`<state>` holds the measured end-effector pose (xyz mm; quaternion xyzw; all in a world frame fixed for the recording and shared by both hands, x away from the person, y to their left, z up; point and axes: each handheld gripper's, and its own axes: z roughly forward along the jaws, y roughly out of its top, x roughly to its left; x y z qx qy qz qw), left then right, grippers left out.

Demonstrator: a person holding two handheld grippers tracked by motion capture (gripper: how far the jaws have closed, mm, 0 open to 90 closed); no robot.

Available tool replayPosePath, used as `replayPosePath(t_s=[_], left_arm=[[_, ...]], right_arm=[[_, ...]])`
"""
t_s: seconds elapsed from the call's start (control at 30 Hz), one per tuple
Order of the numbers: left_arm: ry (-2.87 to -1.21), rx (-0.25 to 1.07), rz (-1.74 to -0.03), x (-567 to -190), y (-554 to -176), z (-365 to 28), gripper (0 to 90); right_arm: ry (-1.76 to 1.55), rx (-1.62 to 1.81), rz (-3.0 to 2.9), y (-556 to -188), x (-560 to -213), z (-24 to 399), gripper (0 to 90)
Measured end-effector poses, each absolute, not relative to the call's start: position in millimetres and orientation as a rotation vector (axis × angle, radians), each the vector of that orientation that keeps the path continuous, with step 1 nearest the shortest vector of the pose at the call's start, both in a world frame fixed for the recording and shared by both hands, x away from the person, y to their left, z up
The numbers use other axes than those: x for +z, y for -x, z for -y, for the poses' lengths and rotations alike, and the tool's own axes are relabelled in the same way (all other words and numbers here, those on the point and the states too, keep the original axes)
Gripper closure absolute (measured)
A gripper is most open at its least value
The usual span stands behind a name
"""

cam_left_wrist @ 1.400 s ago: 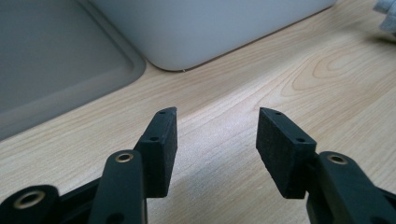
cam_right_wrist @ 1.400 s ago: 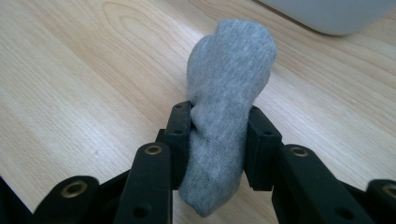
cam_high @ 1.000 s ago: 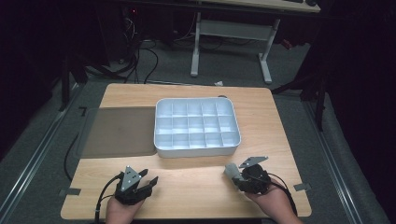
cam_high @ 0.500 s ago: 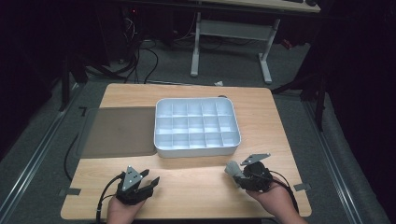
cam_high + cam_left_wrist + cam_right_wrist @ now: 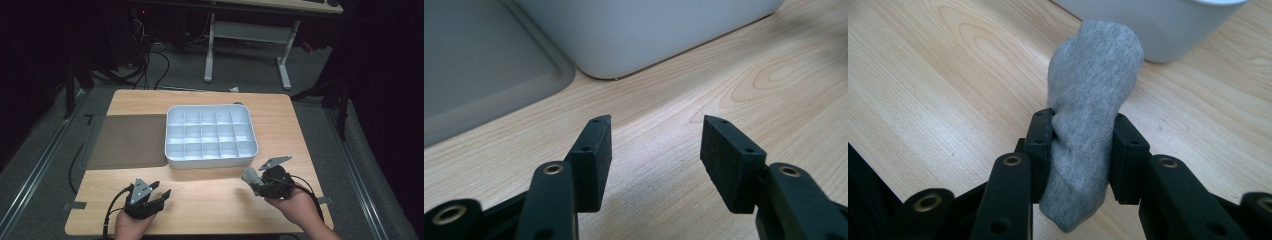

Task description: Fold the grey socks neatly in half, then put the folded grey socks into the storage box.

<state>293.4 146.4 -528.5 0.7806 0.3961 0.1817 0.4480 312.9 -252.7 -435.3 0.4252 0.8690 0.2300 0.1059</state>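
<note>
Dim room, grey floor point(image 5: 45, 165), white-legged desk point(image 5: 250, 30)

Your left tongs point(image 5: 159, 194) sit at the near edge of the counter point(image 5: 210, 195), with nothing between them. Ahead of them and a little to their right stands the divided tray point(image 5: 210, 135), and the flat mat point(image 5: 127, 141) lies ahead to their left, touching the tray's side. Your right tongs point(image 5: 252, 181) are well to the right of the left ones, just before the tray's near right corner, with the rolled sock point(image 5: 1088, 110) between them above the counter.
</note>
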Motion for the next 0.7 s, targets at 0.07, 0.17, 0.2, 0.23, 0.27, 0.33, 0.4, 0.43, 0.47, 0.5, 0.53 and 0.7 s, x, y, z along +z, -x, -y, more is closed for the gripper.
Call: replayPosePath(t_s=[0.07, 0.17, 0.2, 0.23, 0.27, 0.33, 0.4, 0.43, 0.47, 0.5, 0.53, 0.7], left_arm=[[-1.936, 0.438, -0.981, -529.5, -294.1, -145.4, 45.6], [-1.936, 0.434, -0.977, -529.5, -294.9, -145.0, 45.3], [-1.937, 0.433, -0.976, -529.8, -295.0, -144.8, 45.2], [-1.937, 0.433, -0.976, -529.8, -295.0, -144.8, 45.2], [-1.94, 0.43, -0.974, -530.0, -294.8, -144.6, 45.2], [-1.941, 0.425, -0.97, -529.9, -294.0, -144.7, 45.2], [-1.935, 0.435, -0.966, -528.4, -292.4, -144.7, 45.2], [-1.935, 0.435, -0.966, -528.4, -292.4, -144.7, 45.3], [-1.929, 0.433, -0.969, -528.1, -291.8, -145.0, 45.3], [-1.927, 0.434, -0.968, -527.4, -291.2, -145.3, 45.4], [-1.927, 0.434, -0.968, -527.4, -291.2, -145.3, 45.4], [-1.925, 0.438, -0.964, -526.4, -290.4, -145.2, 45.4]], right_arm=[[-1.251, 0.68, -2.566, -314.5, -431.9, 253.6, 68.3], [-1.258, 0.689, -2.56, -317.9, -425.9, 254.8, 68.3], [-1.261, 0.695, -2.558, -319.3, -423.5, 255.2, 68.3], [-1.261, 0.695, -2.558, -319.3, -423.5, 255.2, 68.3], [-1.264, 0.699, -2.553, -320.7, -421.2, 255.3, 68.3], [-1.266, 0.702, -2.553, -323.1, -416.7, 255.3, 68.3], [-1.258, 0.7, -2.559, -325.6, -409.6, 253.7, 68.3], [-1.258, 0.7, -2.557, -326.6, -407.1, 253.1, 68.3], [-1.258, 0.701, -2.559, -328.0, -404.7, 252.4, 68.3], [-1.258, 0.7, -2.558, -329.2, -402.4, 251.5, 68.3], [-1.258, 0.7, -2.558, -329.2, -402.4, 251.5, 68.3], [-1.255, 0.697, -2.547, -343.8, -388.9, 247.2, 68.3]])
